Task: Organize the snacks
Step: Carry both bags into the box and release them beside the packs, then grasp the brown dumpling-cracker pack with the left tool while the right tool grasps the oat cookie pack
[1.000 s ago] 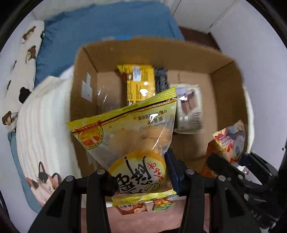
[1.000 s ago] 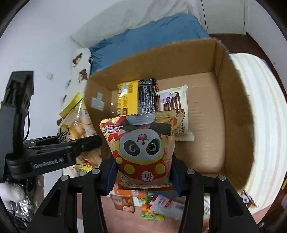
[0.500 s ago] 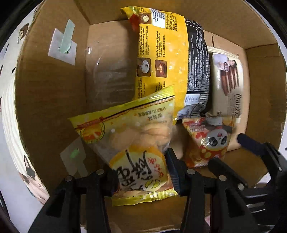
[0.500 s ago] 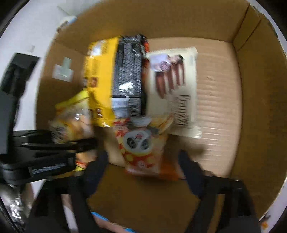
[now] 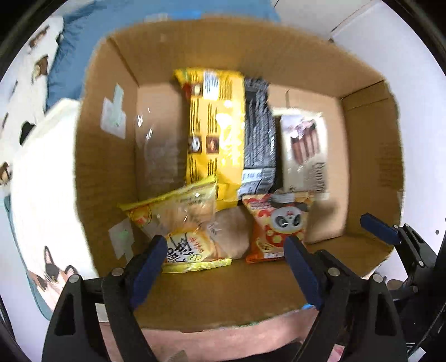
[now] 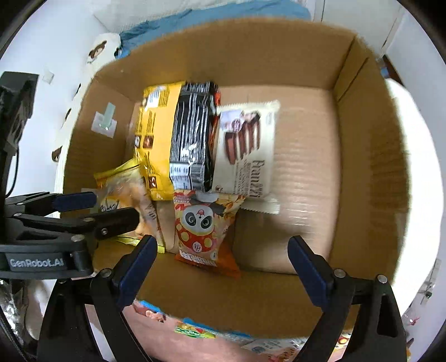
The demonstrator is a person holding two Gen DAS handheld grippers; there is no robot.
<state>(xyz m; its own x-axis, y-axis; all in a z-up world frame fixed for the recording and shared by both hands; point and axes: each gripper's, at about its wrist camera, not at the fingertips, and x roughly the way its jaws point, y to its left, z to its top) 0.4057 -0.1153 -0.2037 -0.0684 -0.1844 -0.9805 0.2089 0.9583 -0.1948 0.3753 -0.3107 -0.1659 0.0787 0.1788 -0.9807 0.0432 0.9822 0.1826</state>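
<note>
Blue-padded fingers of the left gripper (image 5: 225, 267) stood spread wide with nothing between them, and the right gripper (image 6: 220, 267) was likewise wide open and empty, its far finger showing at the right edge of the left wrist view. Just under the right gripper, outside the near wall of the cardboard box (image 6: 368, 167), a few loose snack packets (image 6: 195, 331) lay on a pinkish surface, blurred and partly cut off.

Directly ahead of the left gripper's left finger, a yellow pastry bag (image 5: 178, 222) rested on the box floor against the near-left corner. Beside it, ahead of the left gripper's right finger and in front of the right gripper's left finger, lay the orange panda snack bag (image 6: 206, 225), released and flat on the cardboard. The two bags lay close together, with a strip of box floor visible between them in the left wrist view.

Farther in, three longer packs lay side by side: a yellow pack (image 5: 214, 133) on the left, a black striped pack (image 6: 192, 139) overlapping it, and a white wafer pack (image 6: 245, 150) with brown bars printed on it to the right. The panda bag's far end touched the near ends of the black and white packs. Beyond the box, blue bedding (image 6: 211, 14) showed.
</note>
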